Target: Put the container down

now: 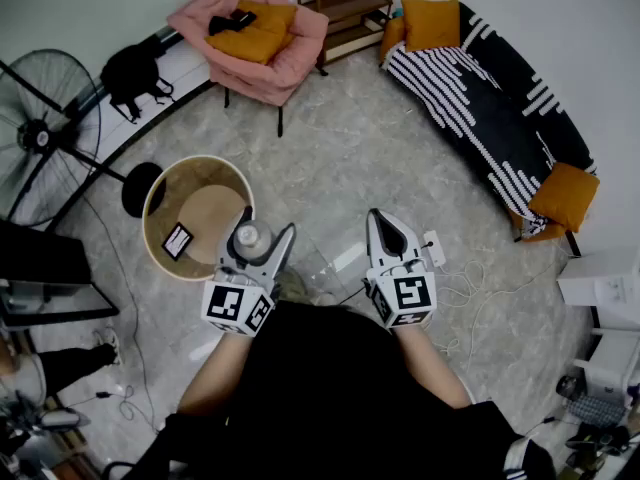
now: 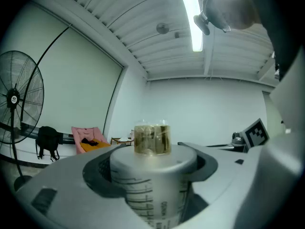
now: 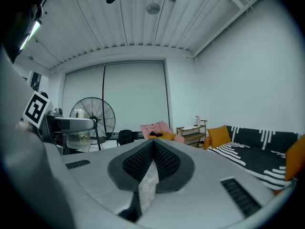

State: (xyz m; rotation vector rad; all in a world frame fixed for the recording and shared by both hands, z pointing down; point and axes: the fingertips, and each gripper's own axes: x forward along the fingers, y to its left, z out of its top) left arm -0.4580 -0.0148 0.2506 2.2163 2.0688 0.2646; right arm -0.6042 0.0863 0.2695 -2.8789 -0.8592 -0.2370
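Observation:
The container [image 1: 247, 236] is a clear plastic cup with printed measuring lines [image 2: 151, 187] and a yellowish clear knob on top. It stands upright between the jaws of my left gripper [image 1: 266, 230], which is shut on its sides and holds it in the air by the near rim of a round wooden table [image 1: 160, 196]. The right gripper view shows the same container [image 3: 78, 138] at the far left, still held. My right gripper [image 1: 374, 218] hovers to the right over the floor, its ribbed pads [image 3: 164, 159] pressed together and holding nothing.
A small dark card [image 1: 178, 240] lies in the round table. A standing fan [image 1: 40, 133] is at the left, a pink armchair [image 1: 255, 33] and a shelf [image 1: 345, 3] at the back, a striped sofa [image 1: 490, 98] at the right. Cables and a power strip [image 1: 435, 248] lie on the floor.

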